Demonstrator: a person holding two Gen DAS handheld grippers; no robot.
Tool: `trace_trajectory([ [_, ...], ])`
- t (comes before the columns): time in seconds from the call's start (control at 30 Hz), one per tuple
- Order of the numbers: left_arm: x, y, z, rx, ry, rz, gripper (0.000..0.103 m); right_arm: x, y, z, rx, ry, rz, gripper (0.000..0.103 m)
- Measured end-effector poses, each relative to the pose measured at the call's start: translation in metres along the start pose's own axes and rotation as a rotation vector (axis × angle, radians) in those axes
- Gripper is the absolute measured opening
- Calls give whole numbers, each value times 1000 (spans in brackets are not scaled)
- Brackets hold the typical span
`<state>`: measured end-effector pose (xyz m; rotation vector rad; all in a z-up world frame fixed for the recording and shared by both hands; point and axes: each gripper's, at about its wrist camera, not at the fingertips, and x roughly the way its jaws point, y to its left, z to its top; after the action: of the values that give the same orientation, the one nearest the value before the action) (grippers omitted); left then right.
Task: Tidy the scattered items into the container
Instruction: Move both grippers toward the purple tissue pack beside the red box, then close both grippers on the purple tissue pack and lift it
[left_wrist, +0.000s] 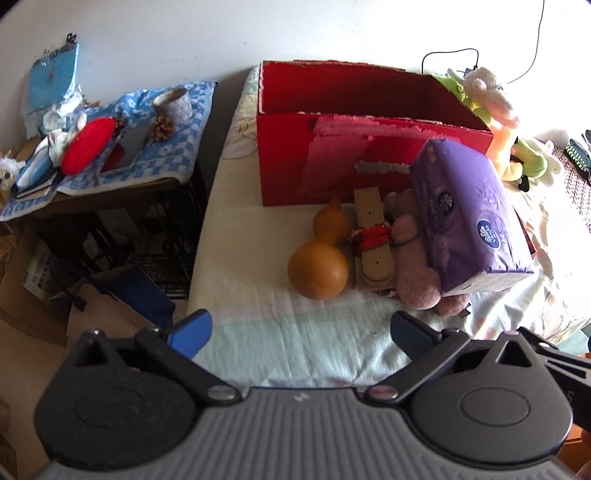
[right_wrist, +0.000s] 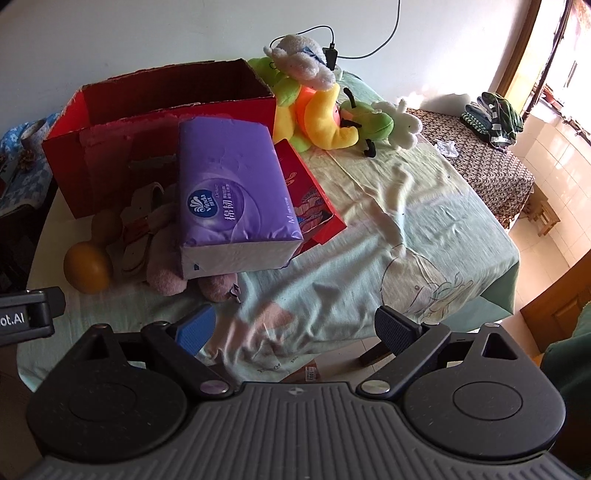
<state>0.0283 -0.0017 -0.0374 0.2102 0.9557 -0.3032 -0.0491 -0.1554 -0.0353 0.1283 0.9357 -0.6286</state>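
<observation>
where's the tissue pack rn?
Both views: tissue pack lies tilted atop the pink plush, in front of the red box, gourd to its left.

"Vinda" and "M" on purple tissue pack (right_wrist: 229, 188), "ot.AI" on left gripper body (right_wrist: 26, 314)

A lived-in home: sheet-covered table (right_wrist: 424, 221), plush toys (right_wrist: 325, 110) (piled), cluttered side table (left_wrist: 110, 177).

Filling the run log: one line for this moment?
left gripper open | right gripper open | purple tissue pack outside red cardboard box
</observation>
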Motion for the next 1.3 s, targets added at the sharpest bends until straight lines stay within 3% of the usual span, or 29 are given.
trace_trajectory([
  [0.17,7,-1,3,12,-20,14,103,-4,1,9,9,-11,73,93],
  [0.37,11,-2,7,29,-12,33,102,2,-3,17,50,3,91,90],
  [0.53,11,-9,12,86,-15,67,102,-4,-7,29,47,-37,116,89],
  [0.77,6,-14,20,63,-2,-69,101,0,-22,59,77,-115,198,89],
  [1.0,9,-26,41,35,37,-94,102,20,-32,92,51,-97,229,89],
  [1.13,9,-27,51,-35,37,-48,102,26,-34,107,5,-90,233,89],
  [1.3,11,-32,62,-51,-6,57,102,39,-35,116,-22,-47,270,88],
])
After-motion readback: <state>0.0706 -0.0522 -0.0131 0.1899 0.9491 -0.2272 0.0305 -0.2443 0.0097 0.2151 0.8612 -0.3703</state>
